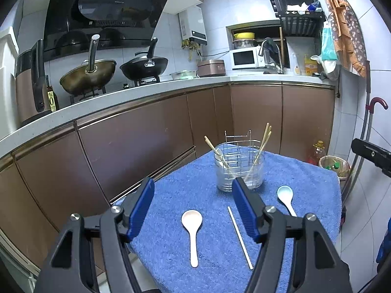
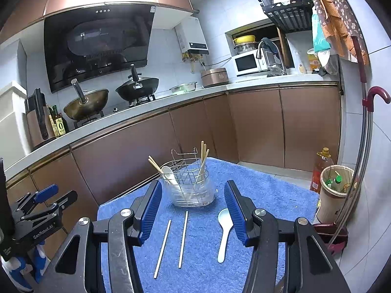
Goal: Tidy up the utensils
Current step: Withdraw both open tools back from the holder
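Note:
A clear utensil holder with a wire rack [image 1: 240, 168] [image 2: 189, 185] stands on the blue towel [image 1: 207, 256] [image 2: 268, 195], with several wooden chopsticks [image 1: 262, 144] [image 2: 203, 156] and a white spoon [image 2: 169, 174] in it. In the left wrist view a pinkish white spoon [image 1: 192, 229], one white chopstick [image 1: 240, 238] and a pale blue spoon [image 1: 286, 196] lie on the towel. In the right wrist view two white chopsticks [image 2: 162, 249] [image 2: 183, 239] and the pale blue spoon [image 2: 224, 232] lie there. My left gripper [image 1: 193, 210] is open and empty. My right gripper [image 2: 193, 212] is open and empty.
Brown cabinets [image 1: 136, 141] and a counter with two woks [image 1: 88, 75] [image 1: 144, 67] run behind the table. A bin [image 2: 334, 190], an oil bottle [image 2: 320, 171] and an umbrella [image 2: 366, 122] stand at the right. The left gripper shows at the left of the right wrist view [image 2: 46, 202].

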A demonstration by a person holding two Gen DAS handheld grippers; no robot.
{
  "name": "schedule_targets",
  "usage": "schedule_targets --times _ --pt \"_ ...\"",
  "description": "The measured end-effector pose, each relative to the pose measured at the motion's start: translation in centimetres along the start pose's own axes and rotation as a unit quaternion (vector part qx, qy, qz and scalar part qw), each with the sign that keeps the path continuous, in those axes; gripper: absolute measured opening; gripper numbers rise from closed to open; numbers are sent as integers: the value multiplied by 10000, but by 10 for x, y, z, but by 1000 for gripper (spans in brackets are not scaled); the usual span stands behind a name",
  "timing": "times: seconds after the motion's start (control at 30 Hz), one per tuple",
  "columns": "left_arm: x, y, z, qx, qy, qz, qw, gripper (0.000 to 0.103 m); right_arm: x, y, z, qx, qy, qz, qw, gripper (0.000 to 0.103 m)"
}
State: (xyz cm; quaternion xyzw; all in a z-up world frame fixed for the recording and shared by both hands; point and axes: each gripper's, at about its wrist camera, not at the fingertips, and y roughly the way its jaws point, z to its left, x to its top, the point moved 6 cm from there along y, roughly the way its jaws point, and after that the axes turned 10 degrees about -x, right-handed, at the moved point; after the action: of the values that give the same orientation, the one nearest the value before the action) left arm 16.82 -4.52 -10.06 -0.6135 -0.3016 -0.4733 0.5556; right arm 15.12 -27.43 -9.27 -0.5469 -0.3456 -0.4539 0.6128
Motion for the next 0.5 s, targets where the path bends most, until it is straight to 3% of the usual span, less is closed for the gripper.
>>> schedule_targets --times 0.5 --pt "-11 21 10 -194 -190 295 9992 64 -9 15 -10 -92 111 153 9998 50"
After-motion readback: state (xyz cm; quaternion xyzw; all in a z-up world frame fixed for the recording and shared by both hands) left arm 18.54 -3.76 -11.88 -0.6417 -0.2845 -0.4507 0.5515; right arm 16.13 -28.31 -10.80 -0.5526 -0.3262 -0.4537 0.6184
